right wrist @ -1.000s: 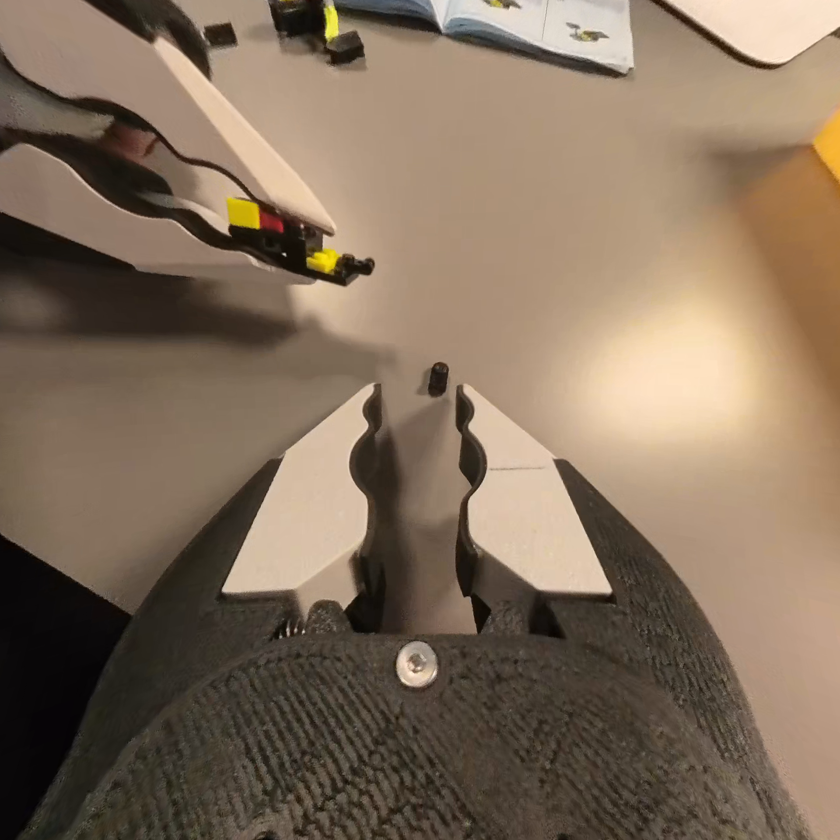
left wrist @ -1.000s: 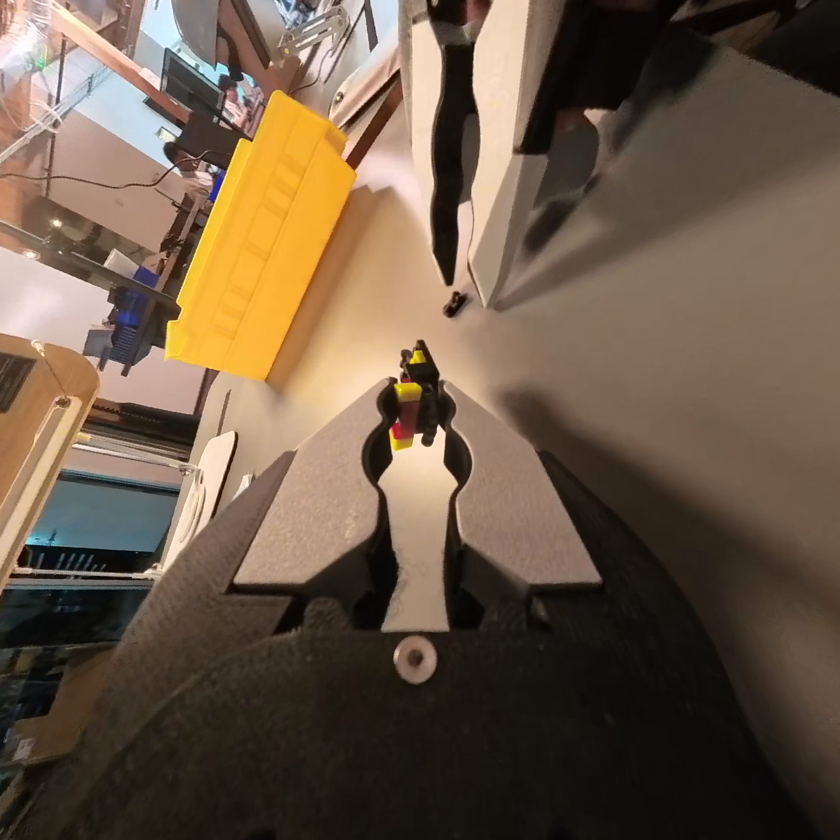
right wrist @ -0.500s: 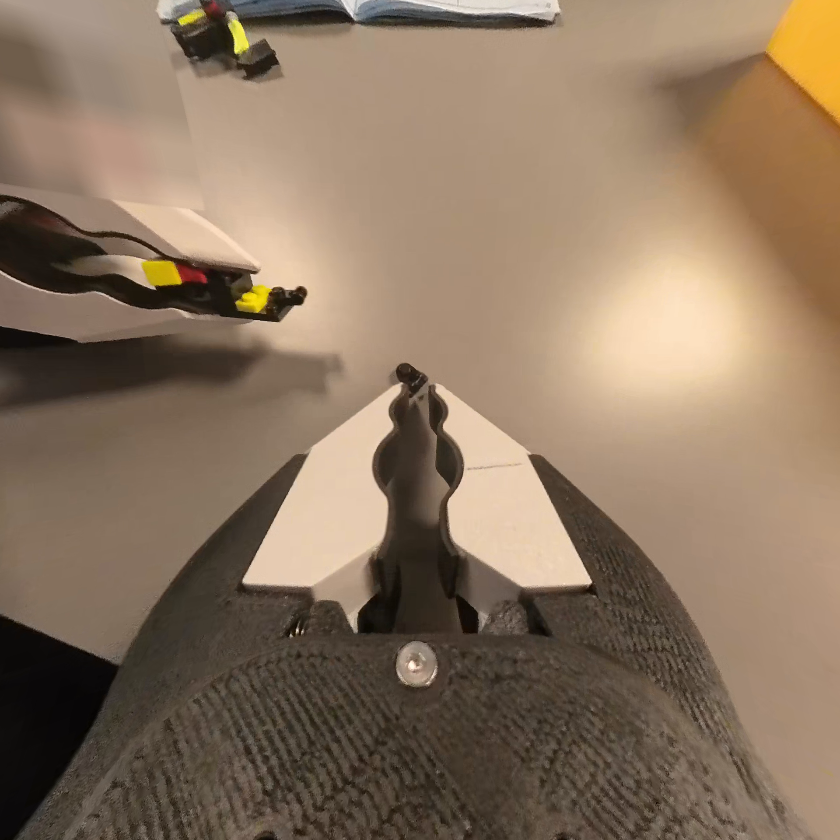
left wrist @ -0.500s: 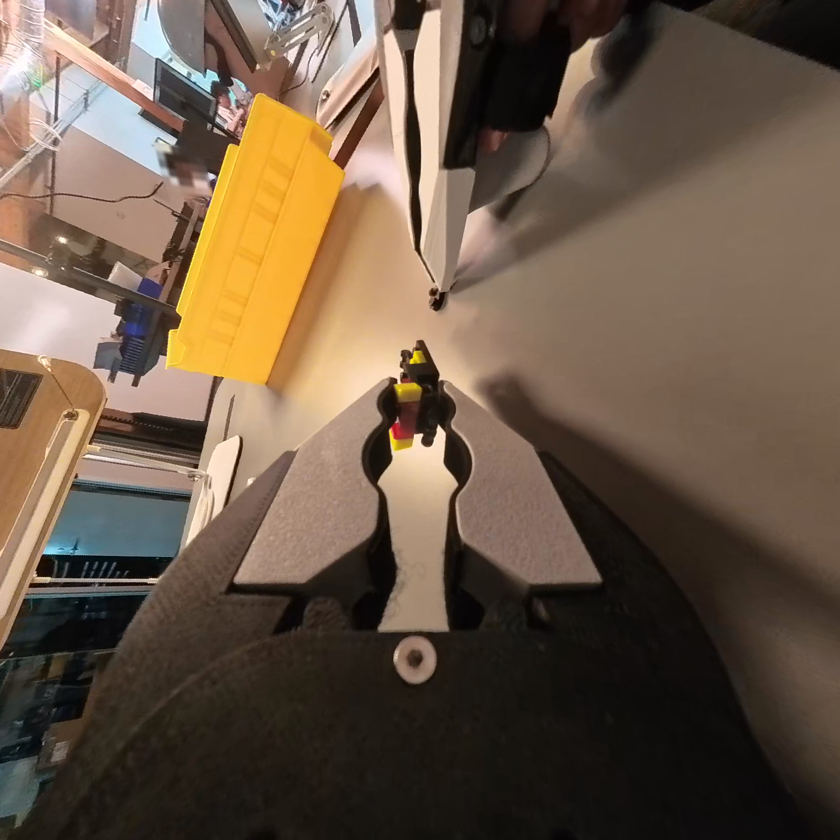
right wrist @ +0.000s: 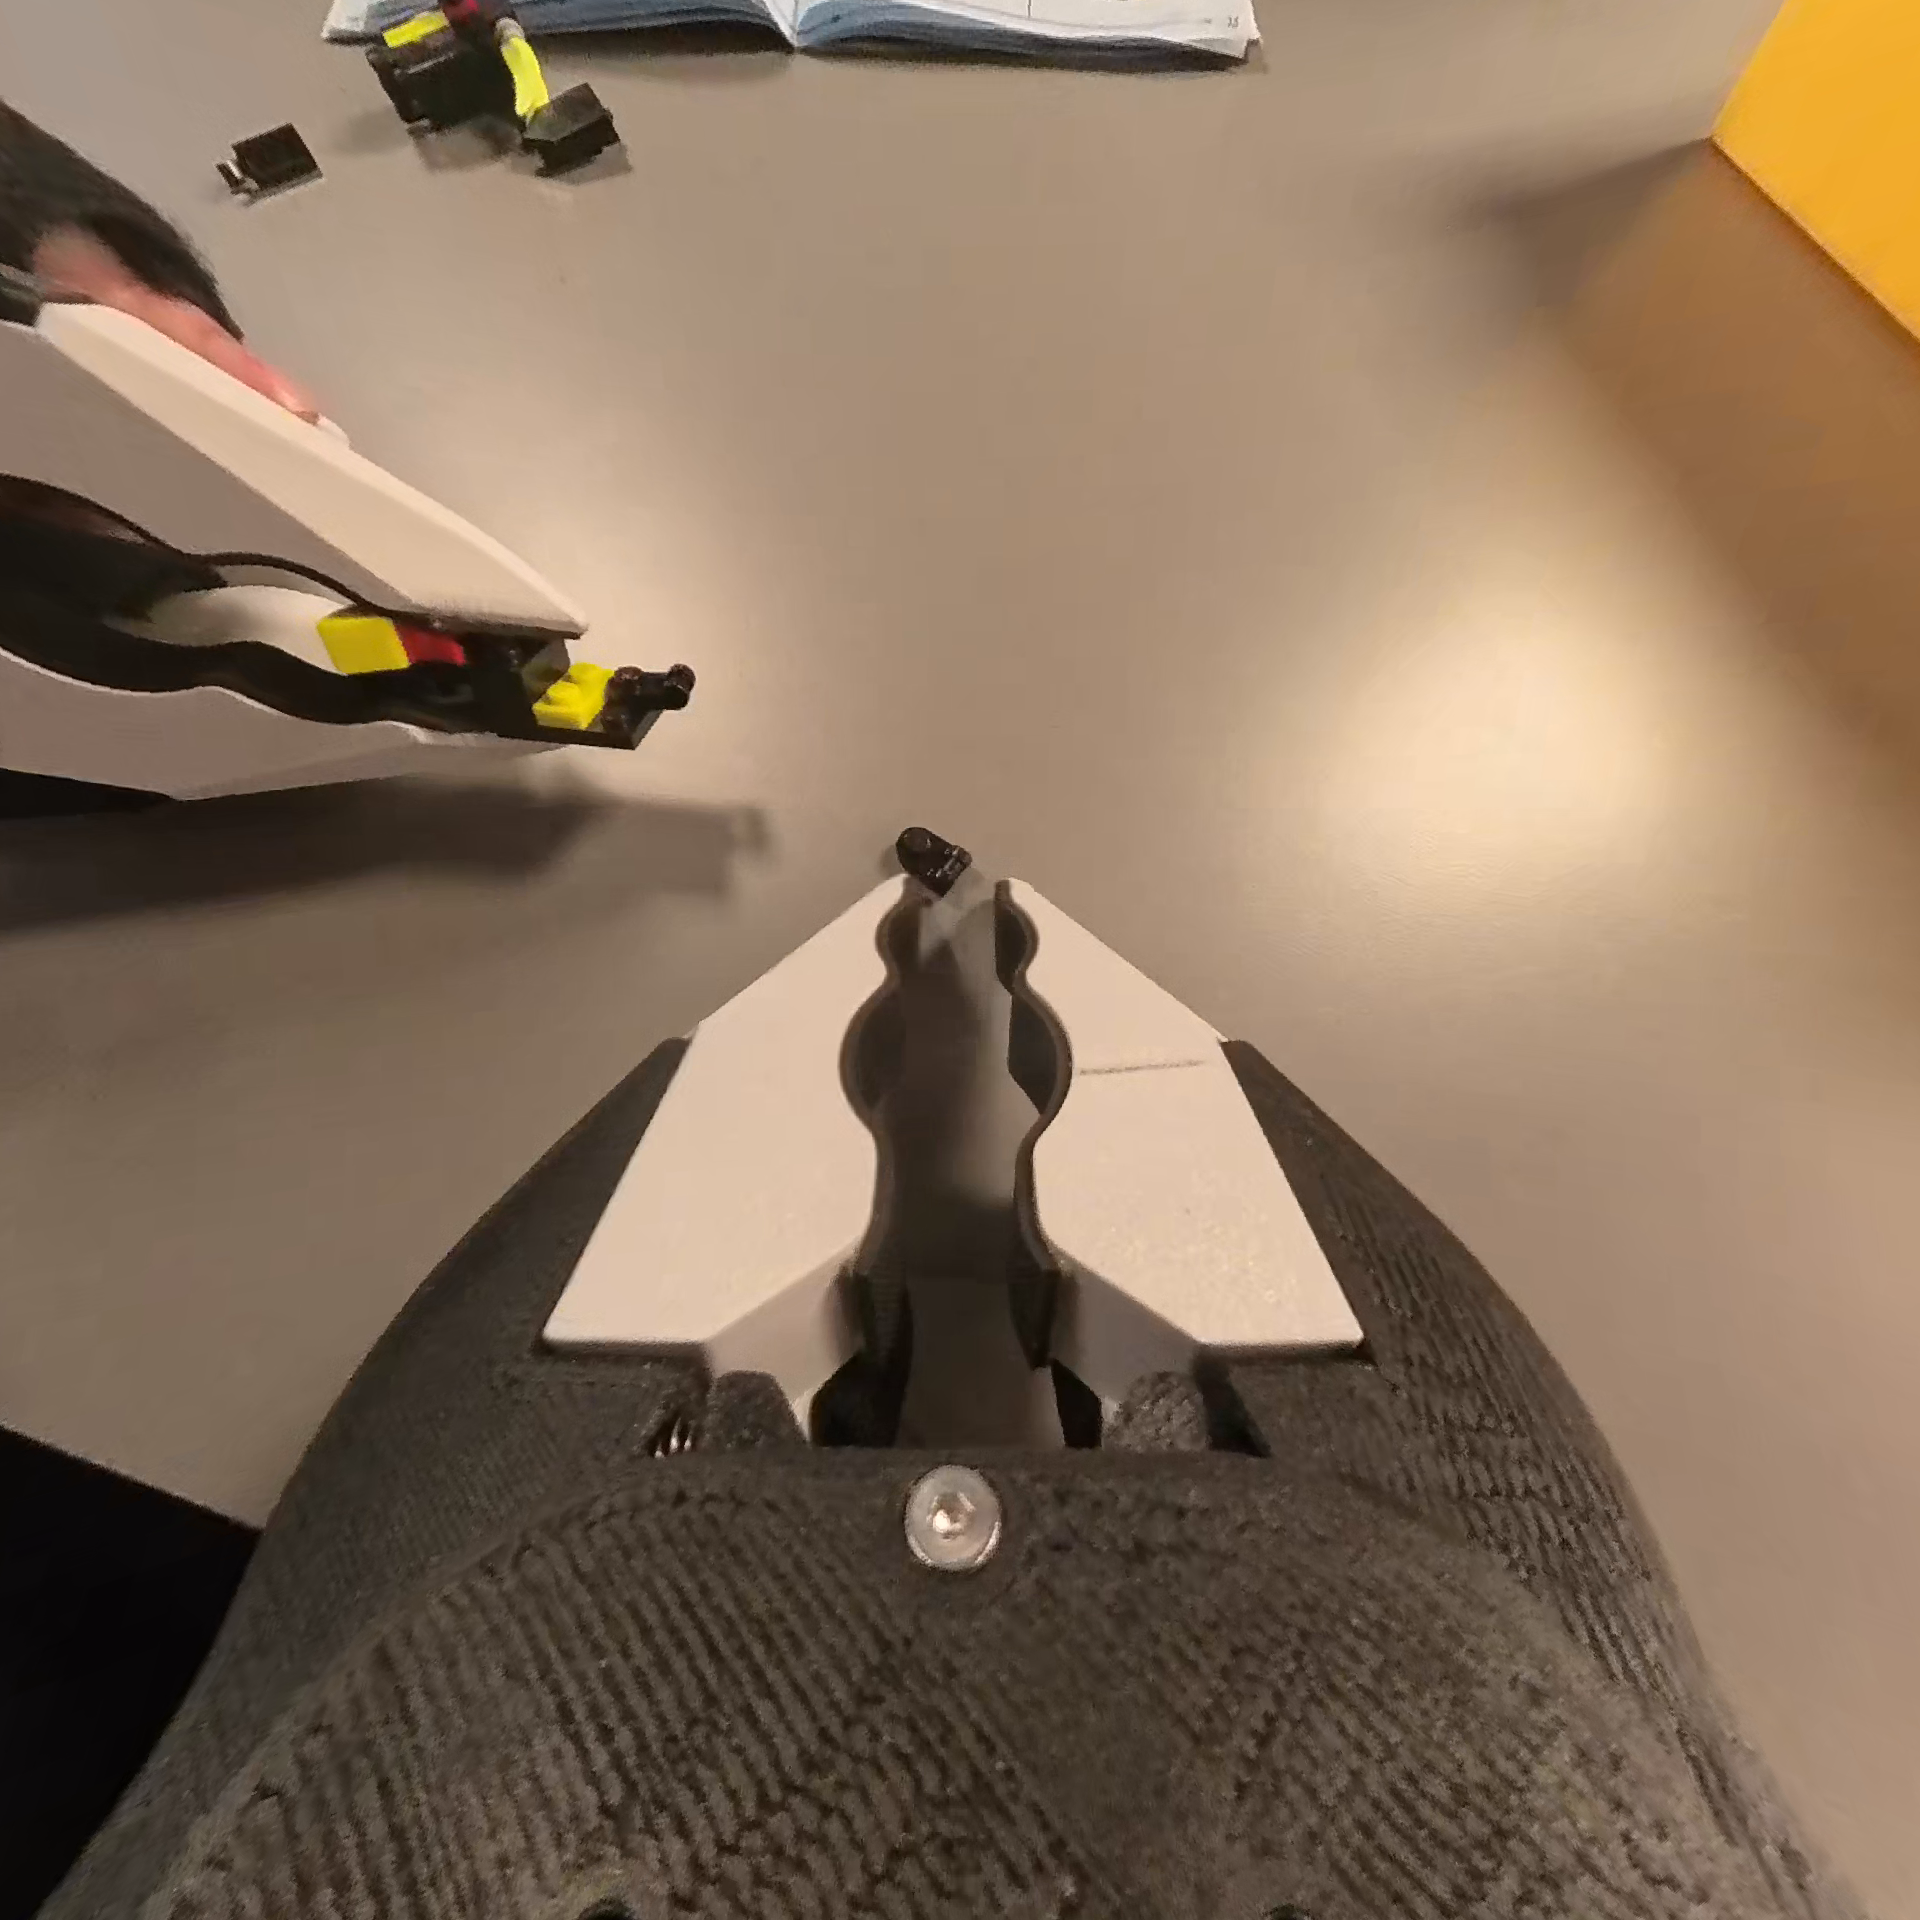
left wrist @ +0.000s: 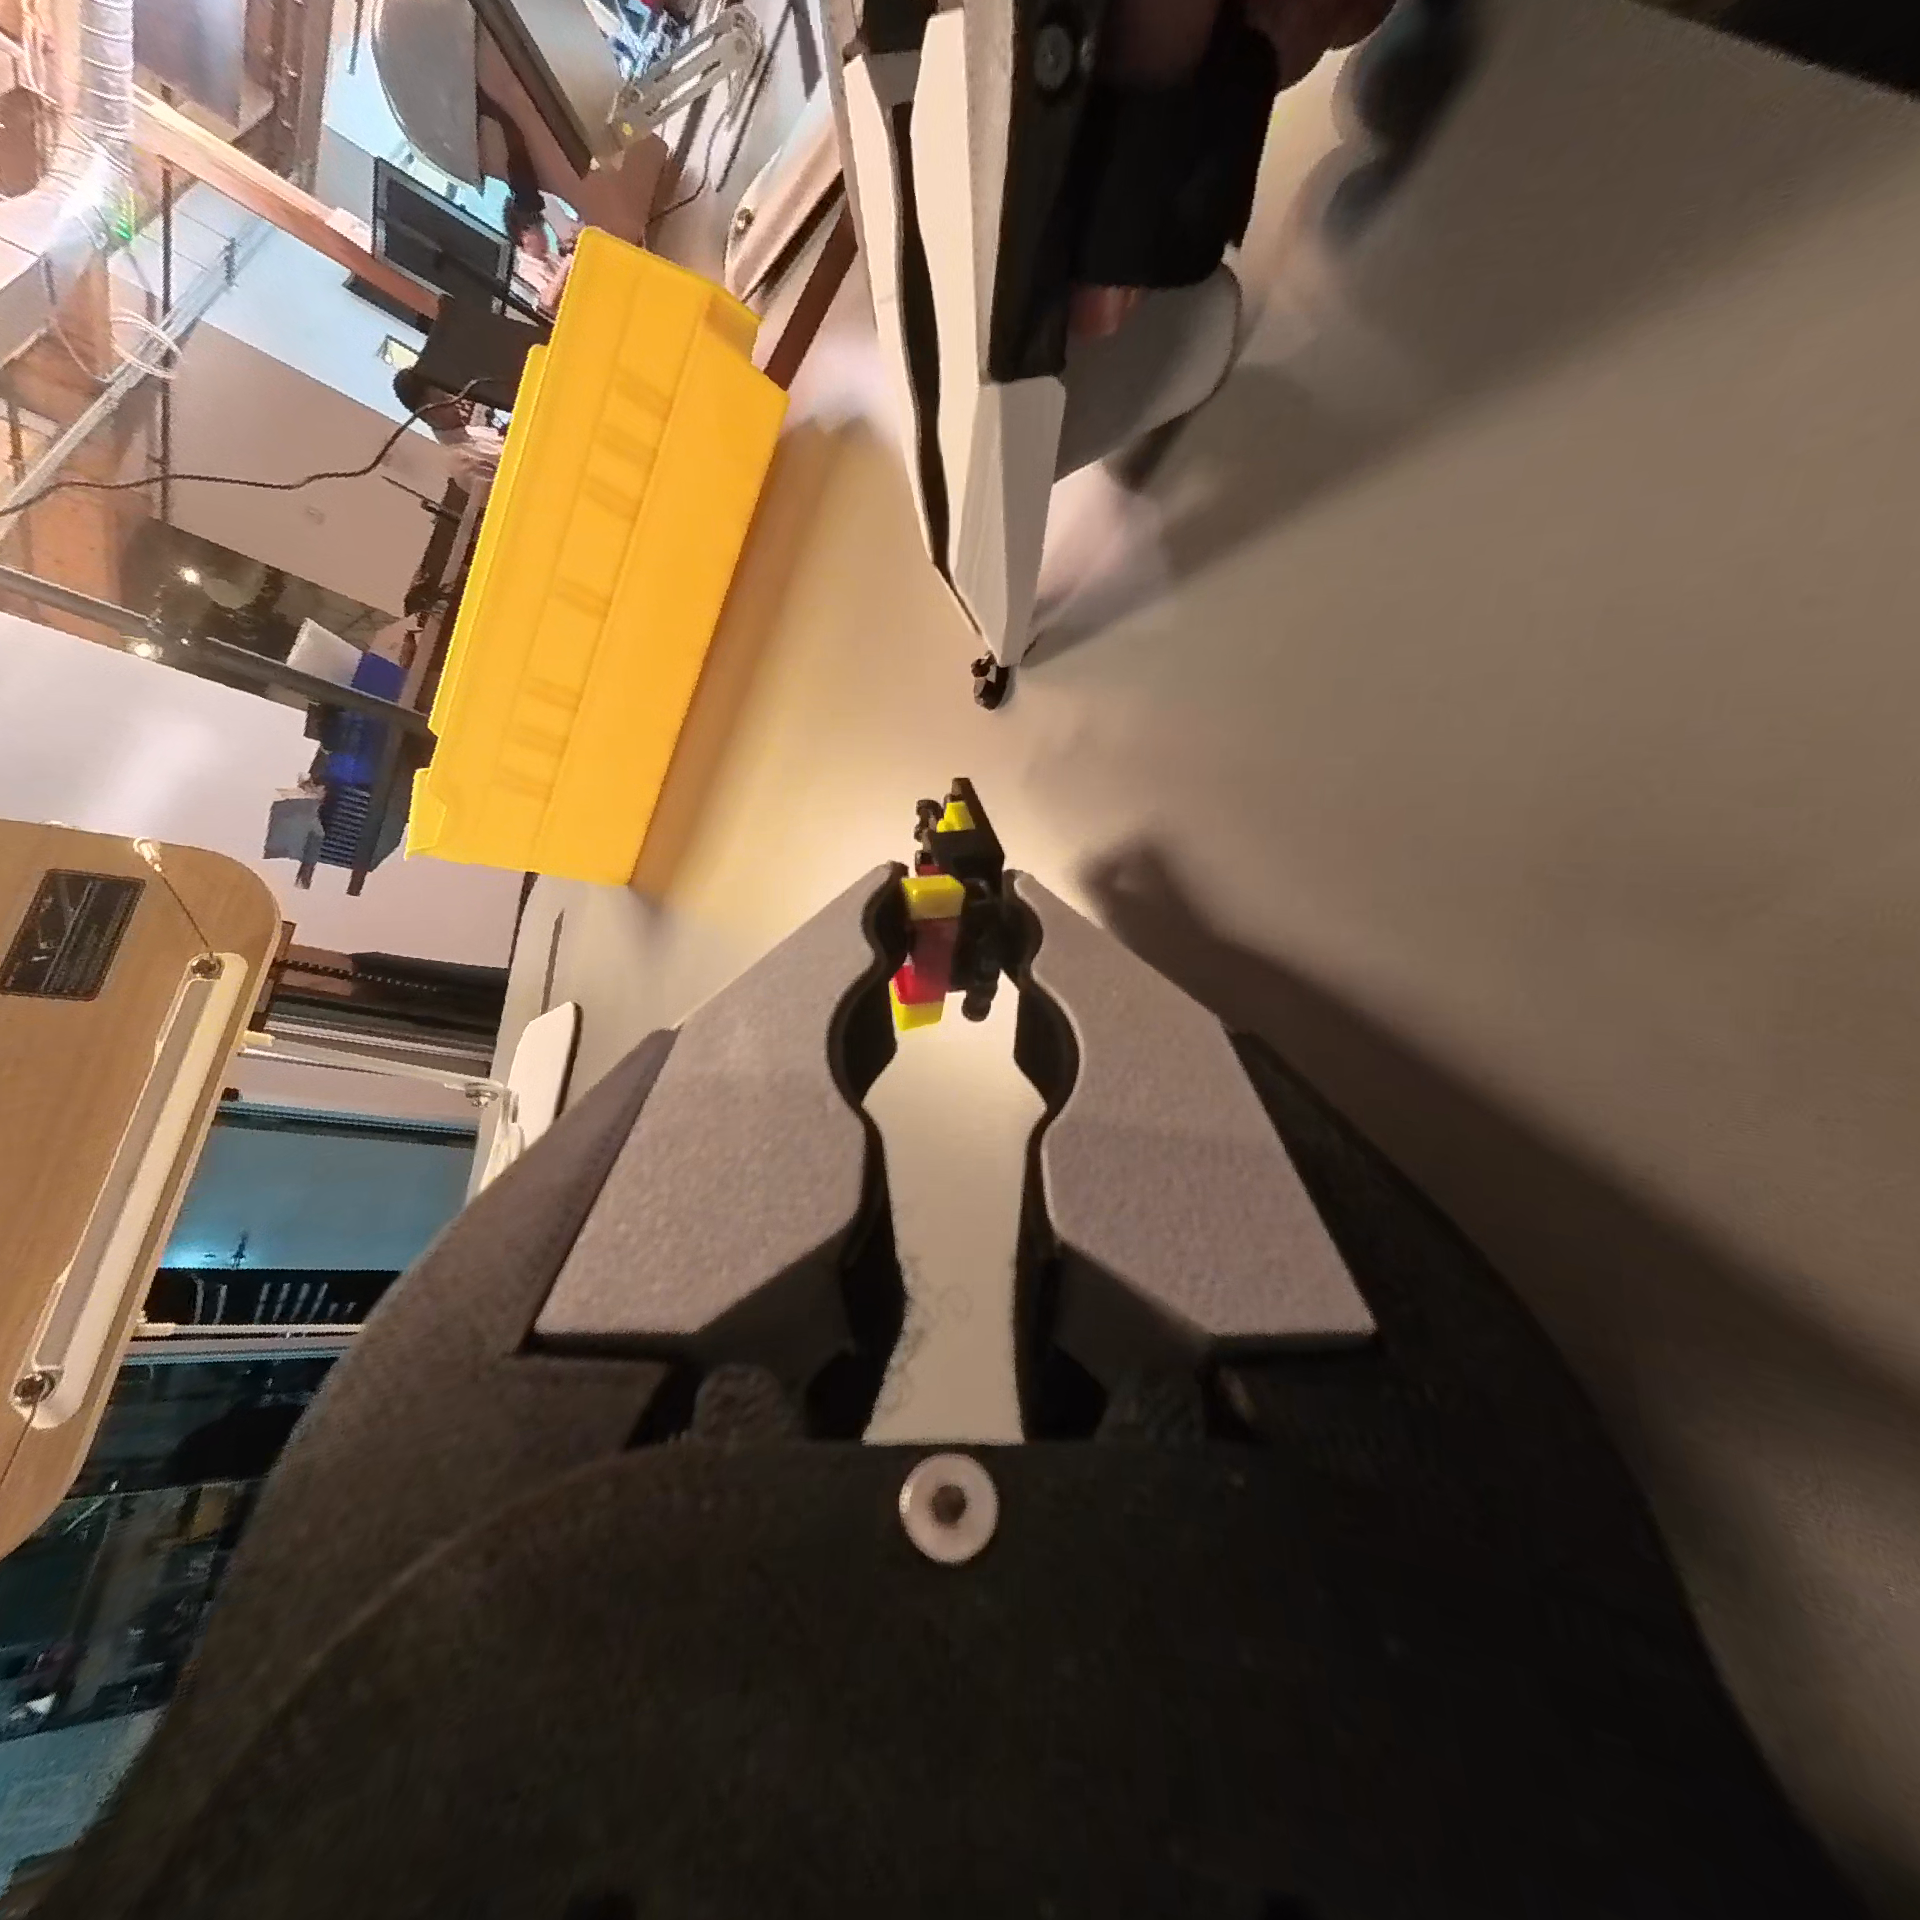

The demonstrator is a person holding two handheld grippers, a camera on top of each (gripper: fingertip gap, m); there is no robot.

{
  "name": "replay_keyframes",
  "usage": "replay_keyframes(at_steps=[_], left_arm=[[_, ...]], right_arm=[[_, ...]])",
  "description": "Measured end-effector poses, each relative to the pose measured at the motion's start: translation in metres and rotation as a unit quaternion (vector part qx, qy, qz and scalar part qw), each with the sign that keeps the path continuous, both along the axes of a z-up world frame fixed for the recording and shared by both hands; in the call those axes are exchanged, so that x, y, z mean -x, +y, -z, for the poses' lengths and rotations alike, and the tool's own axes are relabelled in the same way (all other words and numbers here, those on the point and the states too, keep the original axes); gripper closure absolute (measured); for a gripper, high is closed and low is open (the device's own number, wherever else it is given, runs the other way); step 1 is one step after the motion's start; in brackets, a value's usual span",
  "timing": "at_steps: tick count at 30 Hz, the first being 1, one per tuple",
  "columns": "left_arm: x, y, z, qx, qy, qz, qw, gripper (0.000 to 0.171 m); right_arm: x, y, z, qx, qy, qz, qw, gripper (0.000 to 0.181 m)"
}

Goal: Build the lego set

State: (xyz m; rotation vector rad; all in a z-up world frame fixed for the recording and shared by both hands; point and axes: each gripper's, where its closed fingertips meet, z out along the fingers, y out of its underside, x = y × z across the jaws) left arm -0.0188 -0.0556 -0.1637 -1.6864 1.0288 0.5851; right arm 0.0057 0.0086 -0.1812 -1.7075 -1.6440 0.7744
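Note:
My left gripper (left wrist: 954, 894) is shut on a small black, yellow and red lego assembly (left wrist: 951, 925), held above the table; it also shows in the right wrist view (right wrist: 540, 691) at the left. My right gripper (right wrist: 951, 883) is shut on a small black lego piece (right wrist: 930, 854) at its tips, just above the grey table. In the left wrist view the right gripper (left wrist: 997, 655) comes down from the top with the black piece (left wrist: 989, 684) at its tip, a short way beyond the assembly.
A yellow bin (left wrist: 603, 540) stands on the table, also at the right wrist view's right edge (right wrist: 1839, 166). An open instruction booklet (right wrist: 935, 21), another lego sub-assembly (right wrist: 468, 83) and a loose black piece (right wrist: 268, 158) lie at the far side. A wooden board (left wrist: 94, 1122) is at left. The tips of one gripper are about 8 centimetres away from the tips of the other. To reach the lego sub-assembly (right wrist: 468, 83) in a straight line is about 20 centimetres for my left fingers, about 25 centimetres for my right.
My right gripper closed on the small black piece that stood on the table and lifted it. The left gripper kept hold of the assembly, now nearer the right gripper.

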Motion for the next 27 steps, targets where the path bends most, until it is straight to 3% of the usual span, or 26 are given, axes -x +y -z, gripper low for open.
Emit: replay_keyframes(at_steps=[10, 15, 20, 27], left_arm=[[-0.003, -0.001, 0.0, -0.001, -0.001, 0.007, 1.0, 0.156], [-0.005, -0.002, -0.001, -0.003, -0.003, 0.014, 1.0, 0.156], [-0.011, -0.004, 0.001, -0.001, 0.004, 0.032, 0.999, 0.156], [-0.017, -0.005, 0.001, -0.01, 0.028, 0.055, 0.998, 0.156]], right_arm=[[0.0, 0.0, 0.0, 0.001, 0.001, 0.007, 1.0, 0.165], [-0.002, -0.017, -0.002, 0.034, 0.005, -0.074, 0.997, 0.146], [-0.002, -0.005, -0.002, -0.034, 0.004, -0.136, 0.99, 0.15], [0.006, -0.017, 0.0, 0.011, -0.008, -0.253, 0.967, 0.16]])
